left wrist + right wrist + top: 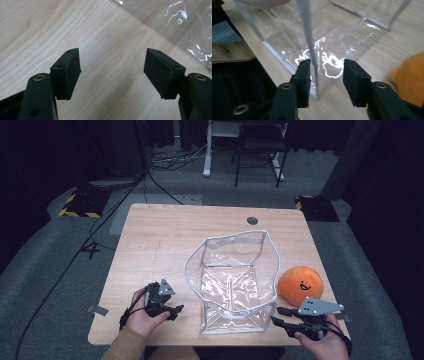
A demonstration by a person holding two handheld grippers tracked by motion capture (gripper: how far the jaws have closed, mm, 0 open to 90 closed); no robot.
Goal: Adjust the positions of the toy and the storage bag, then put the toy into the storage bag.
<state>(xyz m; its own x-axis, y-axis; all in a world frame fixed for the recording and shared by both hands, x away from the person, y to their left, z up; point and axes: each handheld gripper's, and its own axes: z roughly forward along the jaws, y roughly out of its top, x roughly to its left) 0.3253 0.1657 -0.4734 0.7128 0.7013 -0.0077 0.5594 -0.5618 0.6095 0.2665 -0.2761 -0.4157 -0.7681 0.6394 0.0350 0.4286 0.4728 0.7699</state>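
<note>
Table point(165, 235): we see a light wood top with a small round hole point(252, 220) near its far edge.
Bag point(232, 282): a clear plastic bag with white edging stands open at the middle of the table, towards the near side; we see nothing in it.
Toy point(300, 285): a round orange plush with a smiling face sits just right of the bag.
Left gripper point(112, 72): we hold it over bare wood left of the bag, jaws wide apart and gripping nothing; in its own view the bag's plastic crosses the far right corner.
Right gripper point(325, 80): we hold it at the bag's near right corner, jaws partly open on either side of the white corner seam point(308, 32); we cannot tell whether either pad touches it. The toy is at the right edge of its view.
</note>
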